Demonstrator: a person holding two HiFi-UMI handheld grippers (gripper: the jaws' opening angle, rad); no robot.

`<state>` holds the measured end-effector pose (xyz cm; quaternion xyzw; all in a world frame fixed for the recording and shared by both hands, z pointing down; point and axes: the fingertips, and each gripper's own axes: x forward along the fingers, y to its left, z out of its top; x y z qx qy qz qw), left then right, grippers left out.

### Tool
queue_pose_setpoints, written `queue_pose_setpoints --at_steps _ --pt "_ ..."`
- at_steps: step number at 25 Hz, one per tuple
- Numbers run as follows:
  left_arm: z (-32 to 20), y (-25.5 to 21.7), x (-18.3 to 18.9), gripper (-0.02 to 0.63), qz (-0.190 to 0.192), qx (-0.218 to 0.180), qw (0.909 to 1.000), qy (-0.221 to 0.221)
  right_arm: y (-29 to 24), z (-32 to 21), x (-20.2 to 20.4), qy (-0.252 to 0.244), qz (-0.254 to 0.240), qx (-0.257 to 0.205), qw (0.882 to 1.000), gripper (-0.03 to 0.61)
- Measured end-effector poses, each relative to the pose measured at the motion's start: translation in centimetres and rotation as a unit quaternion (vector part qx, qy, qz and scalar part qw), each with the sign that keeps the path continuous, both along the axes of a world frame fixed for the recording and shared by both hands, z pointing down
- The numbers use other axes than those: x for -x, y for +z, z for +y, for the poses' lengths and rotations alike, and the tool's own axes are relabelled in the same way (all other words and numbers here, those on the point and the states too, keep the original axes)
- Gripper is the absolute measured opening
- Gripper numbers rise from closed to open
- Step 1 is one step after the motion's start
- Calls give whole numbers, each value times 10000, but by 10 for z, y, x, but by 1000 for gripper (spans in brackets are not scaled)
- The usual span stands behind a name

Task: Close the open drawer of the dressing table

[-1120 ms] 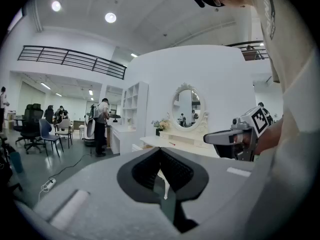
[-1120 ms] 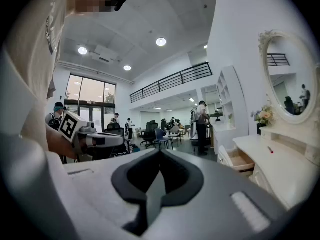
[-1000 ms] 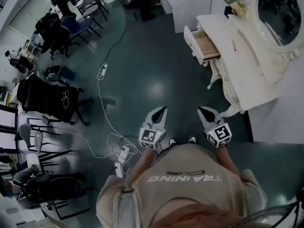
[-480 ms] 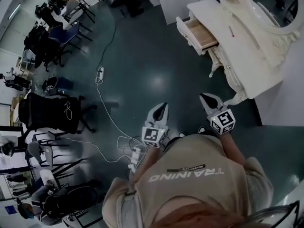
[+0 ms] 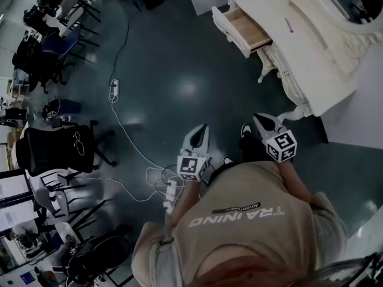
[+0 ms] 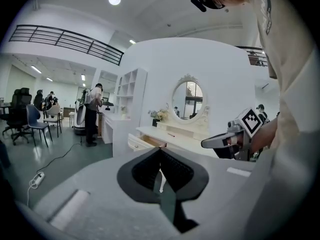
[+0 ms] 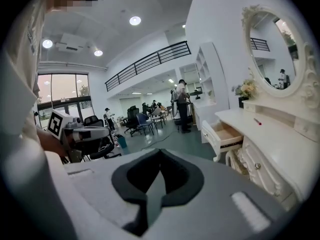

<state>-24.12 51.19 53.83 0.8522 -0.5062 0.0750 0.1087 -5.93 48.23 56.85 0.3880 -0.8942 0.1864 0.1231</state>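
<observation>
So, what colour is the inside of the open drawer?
The drawer is light wood-brown inside; the head view shows it best.

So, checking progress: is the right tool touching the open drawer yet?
Apart. The head view shows a wide stretch of floor between the right tool and the open drawer.

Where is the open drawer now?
Head view, upper right: the open drawer juts from the far end of the dressing table, well ahead of the right gripper.

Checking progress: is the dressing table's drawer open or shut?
Open: the drawer juts out from the dressing table, its wooden inside showing.
</observation>
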Motion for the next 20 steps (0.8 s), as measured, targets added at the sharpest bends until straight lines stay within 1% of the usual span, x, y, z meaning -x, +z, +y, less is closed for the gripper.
queue_pose_setpoints --at_steps 3,5,7,9,13,16,20 --pt "-43 -1 -18 6 -188 39 9998 -18 0 -48 -19 8 -193 11 9998 3" --pt "-74 -6 -30 6 -263 187 9995 -38 -12 -84 -26 -30 -379 -70 9993 3" --pt "-104 -13 -42 6 -255 285 9992 -105 -22 -121 -33 -138 -431 -247 9987 3" --pt "-131 -18 -55 6 -253 280 9991 -181 -22 -155 -44 -206 -457 -346 9981 3" --pt "-179 -17 -69 6 -100 195 9986 -481 1 -212 -70 -170 -643 -254 9975 3" --pt "-202 -2 -65 6 -102 269 9978 -595 24 -233 -71 -226 -627 -114 9977 3" --pt "-214 3 -61 6 -105 450 9967 -663 38 -240 -68 -394 -507 150 9978 3"
